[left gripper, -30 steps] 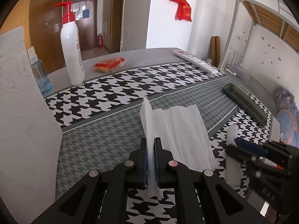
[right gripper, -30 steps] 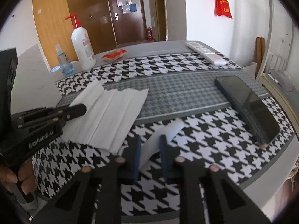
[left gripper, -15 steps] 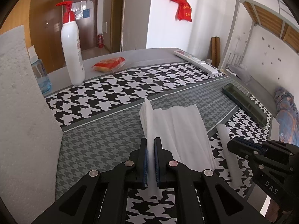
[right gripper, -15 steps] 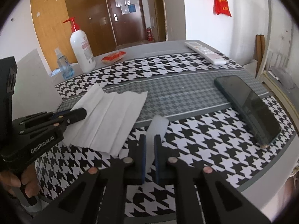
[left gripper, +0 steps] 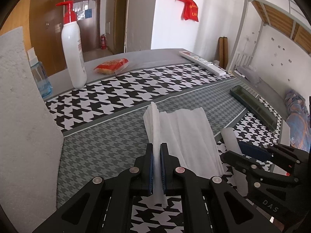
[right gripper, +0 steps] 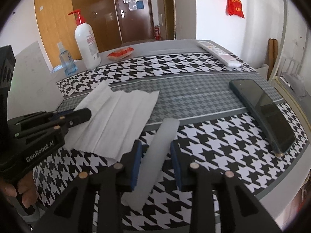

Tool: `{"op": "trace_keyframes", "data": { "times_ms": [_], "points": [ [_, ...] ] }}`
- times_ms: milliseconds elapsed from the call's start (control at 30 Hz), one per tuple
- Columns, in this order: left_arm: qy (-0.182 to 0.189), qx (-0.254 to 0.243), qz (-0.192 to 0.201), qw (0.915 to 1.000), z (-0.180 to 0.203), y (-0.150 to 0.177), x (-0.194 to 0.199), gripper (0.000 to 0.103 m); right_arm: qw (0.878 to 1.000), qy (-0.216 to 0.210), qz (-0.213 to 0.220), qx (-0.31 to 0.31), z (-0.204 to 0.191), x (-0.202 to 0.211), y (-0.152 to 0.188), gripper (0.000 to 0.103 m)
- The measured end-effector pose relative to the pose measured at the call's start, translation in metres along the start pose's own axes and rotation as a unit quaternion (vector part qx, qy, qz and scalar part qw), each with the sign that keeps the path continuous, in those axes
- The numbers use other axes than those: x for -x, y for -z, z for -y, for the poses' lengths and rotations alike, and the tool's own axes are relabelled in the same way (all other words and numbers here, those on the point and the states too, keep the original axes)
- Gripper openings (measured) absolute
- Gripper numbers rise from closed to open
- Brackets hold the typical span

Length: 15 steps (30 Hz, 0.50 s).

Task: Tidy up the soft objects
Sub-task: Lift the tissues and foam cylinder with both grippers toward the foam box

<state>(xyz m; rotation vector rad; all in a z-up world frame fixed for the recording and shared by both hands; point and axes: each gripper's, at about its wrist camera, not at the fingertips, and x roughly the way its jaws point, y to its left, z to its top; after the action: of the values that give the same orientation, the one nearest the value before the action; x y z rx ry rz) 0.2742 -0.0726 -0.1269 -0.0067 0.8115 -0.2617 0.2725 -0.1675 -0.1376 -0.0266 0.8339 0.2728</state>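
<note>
On the houndstooth cloth (right gripper: 213,136): tissue (left gripper: 186,134) half-folded, left gripper (left gripper: 156,167) pinching its raised edge, right gripper (right gripper: 155,161) spread loosely around the opposite edge, folding unfinished.

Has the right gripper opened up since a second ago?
Yes. The right gripper closed on the white strip, then spread again; beside the fixed phone, the strip now lies loose between the jaws.

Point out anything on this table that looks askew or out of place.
The tissue is not flat: its left edge is pinched up into a ridge by the left gripper. The far edge looks ragged. A separate white strip lies loose between the open right gripper fingers.
</note>
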Motion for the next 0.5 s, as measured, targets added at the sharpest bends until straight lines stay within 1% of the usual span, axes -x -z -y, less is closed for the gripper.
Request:
{"op": "trace_keyframes", "data": {
  "times_ms": [67, 100, 167, 200, 400, 500],
  "points": [
    [0.004, -0.002, -0.002, 1.0000, 0.001, 0.001, -0.001, 0.007, 1.000, -0.001, 0.002, -0.005, 0.003, 0.000, 0.000, 0.022],
    [0.008, -0.002, -0.003, 1.0000, 0.001, 0.001, -0.001, 0.007, 1.000, -0.009, 0.002, -0.010, 0.006, 0.001, -0.001, 0.018],
    [0.013, -0.005, -0.006, 0.9999, 0.003, 0.001, -0.002, 0.007, 1.000, -0.014, 0.005, -0.012, 0.010, 0.004, -0.001, 0.015],
    [0.014, -0.007, -0.006, 0.9999, 0.004, 0.002, -0.001, 0.004, 1.000, -0.019, 0.005, -0.013, 0.012, 0.005, -0.001, 0.015],
    [0.021, -0.009, 0.005, 0.9997, 0.005, 0.002, 0.005, 0.003, 0.999, -0.029, 0.025, -0.020, 0.015, 0.021, -0.002, 0.015],
    [0.025, -0.013, 0.019, 0.9994, 0.008, 0.000, 0.014, 0.002, 0.999, -0.029, 0.039, -0.023, 0.017, 0.031, -0.004, 0.015]
  ]
}}
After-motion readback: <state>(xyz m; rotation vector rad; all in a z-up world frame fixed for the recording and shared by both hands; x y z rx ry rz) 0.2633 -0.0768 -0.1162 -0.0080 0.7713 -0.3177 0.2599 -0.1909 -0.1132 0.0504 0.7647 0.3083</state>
